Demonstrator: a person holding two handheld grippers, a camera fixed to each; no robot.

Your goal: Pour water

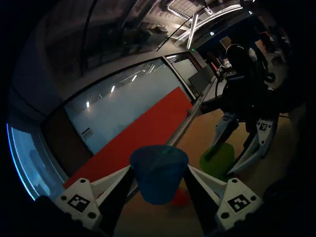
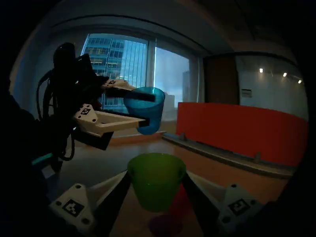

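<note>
The left gripper (image 1: 158, 172) is clamped on a blue cup (image 1: 159, 183), jaws spread cup-wide; the right gripper (image 2: 157, 175) grips a green cup (image 2: 157, 191) likewise, held lower nearby.

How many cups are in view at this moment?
2. A blue cup sits in the left tool; a green cup sits in the right tool. A red shape beneath could be a third; unclear.

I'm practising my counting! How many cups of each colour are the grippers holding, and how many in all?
blue cup, in the left gripper: 1
green cup, in the right gripper: 1
Total: 2 cups
</note>
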